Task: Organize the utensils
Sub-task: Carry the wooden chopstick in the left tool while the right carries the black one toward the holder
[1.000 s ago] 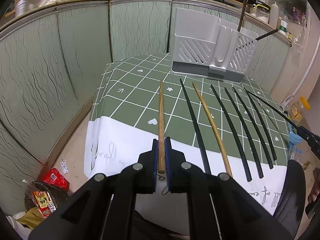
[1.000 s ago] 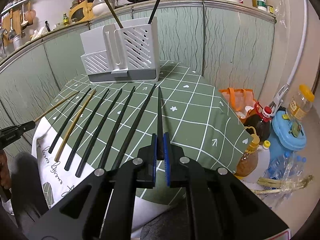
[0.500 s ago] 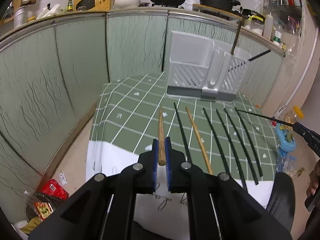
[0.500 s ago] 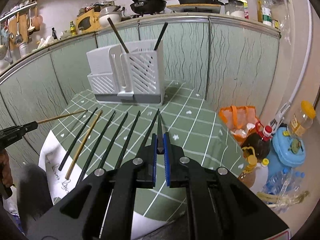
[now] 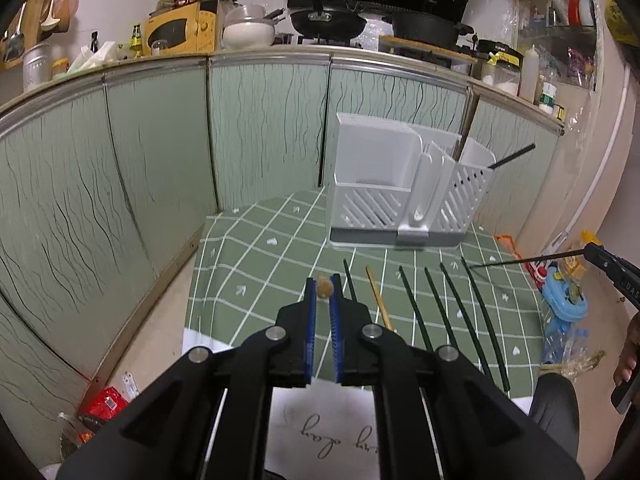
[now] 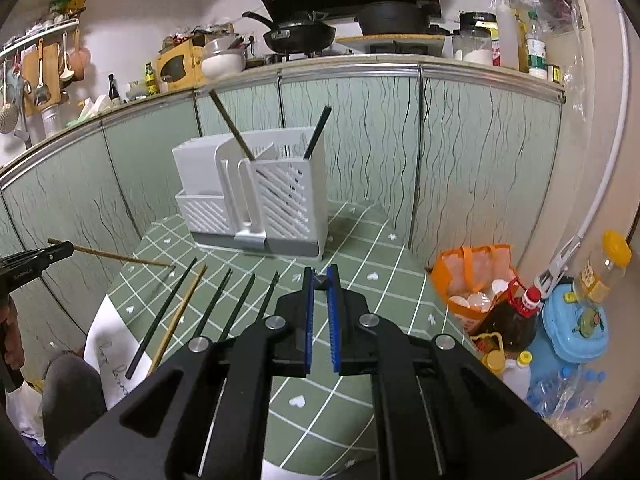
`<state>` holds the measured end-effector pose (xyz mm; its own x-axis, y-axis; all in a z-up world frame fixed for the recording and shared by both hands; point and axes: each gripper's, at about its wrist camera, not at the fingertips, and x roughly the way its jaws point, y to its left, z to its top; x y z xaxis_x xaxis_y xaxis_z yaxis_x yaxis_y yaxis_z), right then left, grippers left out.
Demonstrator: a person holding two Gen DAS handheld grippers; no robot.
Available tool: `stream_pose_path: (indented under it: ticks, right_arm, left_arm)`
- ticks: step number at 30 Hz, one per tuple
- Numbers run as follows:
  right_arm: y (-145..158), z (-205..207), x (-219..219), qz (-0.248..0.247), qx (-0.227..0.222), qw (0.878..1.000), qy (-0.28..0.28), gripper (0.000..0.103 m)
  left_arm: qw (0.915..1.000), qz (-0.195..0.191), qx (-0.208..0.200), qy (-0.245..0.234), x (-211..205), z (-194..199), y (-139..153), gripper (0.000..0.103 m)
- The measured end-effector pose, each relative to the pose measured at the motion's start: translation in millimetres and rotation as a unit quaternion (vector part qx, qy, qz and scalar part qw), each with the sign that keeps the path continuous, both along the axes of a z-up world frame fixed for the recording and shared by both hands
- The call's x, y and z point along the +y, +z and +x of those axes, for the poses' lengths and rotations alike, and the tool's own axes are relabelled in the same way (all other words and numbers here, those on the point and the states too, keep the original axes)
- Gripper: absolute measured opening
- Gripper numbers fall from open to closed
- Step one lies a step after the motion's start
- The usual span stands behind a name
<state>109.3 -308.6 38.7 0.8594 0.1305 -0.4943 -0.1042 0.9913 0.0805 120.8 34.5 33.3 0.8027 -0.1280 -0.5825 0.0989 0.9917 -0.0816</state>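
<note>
Two claws are each clenched on one chopstick, lifted off the surface: the left claw grips a wooden chopstick, the right claw a black chopstick. Beyond, six more chopsticks lie in a row before the white utensil holder, where two stand upright.

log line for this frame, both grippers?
left gripper: shut on wooden chopstick | right gripper: shut on black chopstick | utensil holder: ahead

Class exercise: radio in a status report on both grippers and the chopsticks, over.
Left hand-held gripper shut on wooden chopstick. Right hand-held gripper shut on black chopstick. White holder ahead, path clear.
</note>
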Motion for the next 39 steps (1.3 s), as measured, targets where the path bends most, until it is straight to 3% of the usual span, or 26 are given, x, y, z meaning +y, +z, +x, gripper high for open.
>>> stream_pose_path:
  ticks: [16, 28, 39]
  right_arm:
    - [32, 11, -3, 0.005, -0.033, 0.999, 0.001, 0.006]
    - [49, 18, -5, 0.006, -0.027, 1.0, 0.015, 0.006]
    - [85, 23, -2, -0.003, -0.02, 0.999, 0.045, 0.006]
  left_arm:
    - [0.9995, 0.002, -0.031, -0.006, -1, 12, 30, 0.008]
    - [0.9991, 0.005, -0.037, -0.02, -7, 14, 47, 0.008]
    - [0.9965, 0.012, -0.049, -0.067, -25, 15, 87, 0.008]
